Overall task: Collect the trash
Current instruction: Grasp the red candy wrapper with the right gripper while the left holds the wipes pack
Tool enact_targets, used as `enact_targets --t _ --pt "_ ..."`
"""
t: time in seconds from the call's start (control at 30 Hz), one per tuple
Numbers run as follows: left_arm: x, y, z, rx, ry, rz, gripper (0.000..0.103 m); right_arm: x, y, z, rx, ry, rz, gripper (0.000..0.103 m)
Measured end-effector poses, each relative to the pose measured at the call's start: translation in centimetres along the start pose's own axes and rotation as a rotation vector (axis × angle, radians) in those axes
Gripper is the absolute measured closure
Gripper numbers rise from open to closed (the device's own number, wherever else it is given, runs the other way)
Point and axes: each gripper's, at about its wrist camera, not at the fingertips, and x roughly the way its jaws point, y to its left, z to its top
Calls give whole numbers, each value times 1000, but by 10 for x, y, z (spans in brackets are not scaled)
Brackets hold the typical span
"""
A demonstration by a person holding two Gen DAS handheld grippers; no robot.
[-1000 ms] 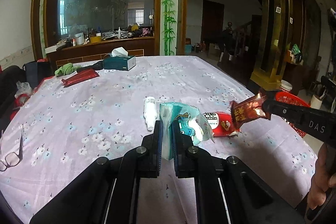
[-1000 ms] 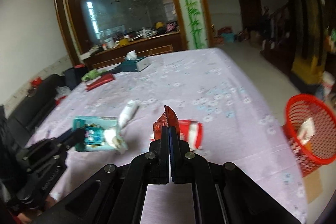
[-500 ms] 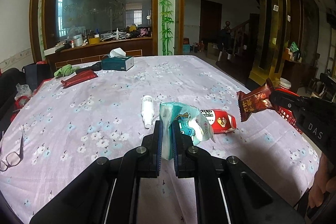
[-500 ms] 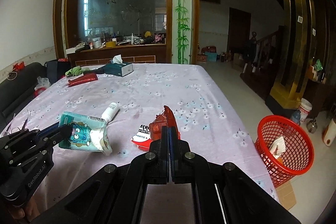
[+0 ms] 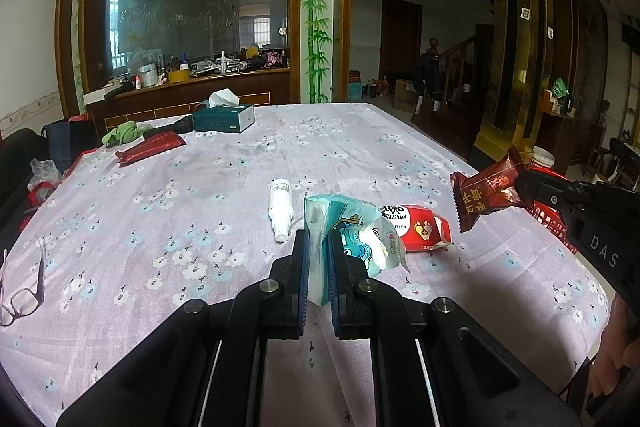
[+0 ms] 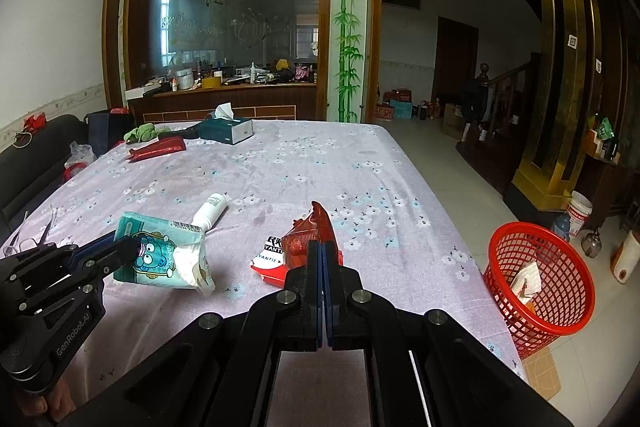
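The left gripper [image 5: 318, 259] is clamped on a teal tissue pack [image 5: 348, 235], pinching its near edge so the pack stands up off the cloth; it sits at the same spot in the left view as a second ago. The right gripper [image 6: 322, 259] is closed on a dark red snack wrapper [image 6: 314, 239] (edge-on in its own view, the printed face showing in the left view). Compared with a second ago the wrapper [image 5: 486, 193] has risen clear of the red-and-white packet [image 5: 420, 229] and drifted out toward 3 o'clock, over the table's right edge.

Both tools are held level, pointing toward 12 o'clock across the flowered tablecloth [image 5: 160, 227]. A hand [image 5: 612, 355] grips the right tool's handle at the 4 o'clock corner of the left view.

Outward: a white bottle [image 5: 280, 207] lies on its side just left of the tissue pack. The red mesh basket [image 6: 538, 279] stands on the floor at 3 o'clock of the right view, paper already in it. Glasses [image 5: 22, 291] lie at 9 o'clock; a tissue box [image 5: 224, 119] at 11.
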Motion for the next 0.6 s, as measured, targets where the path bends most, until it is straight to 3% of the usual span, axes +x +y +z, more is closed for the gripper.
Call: enact_targets --t 0.6 --pt "0 -1 0 -1 -3 -2 95 1 -1 0 7 12 9 102"
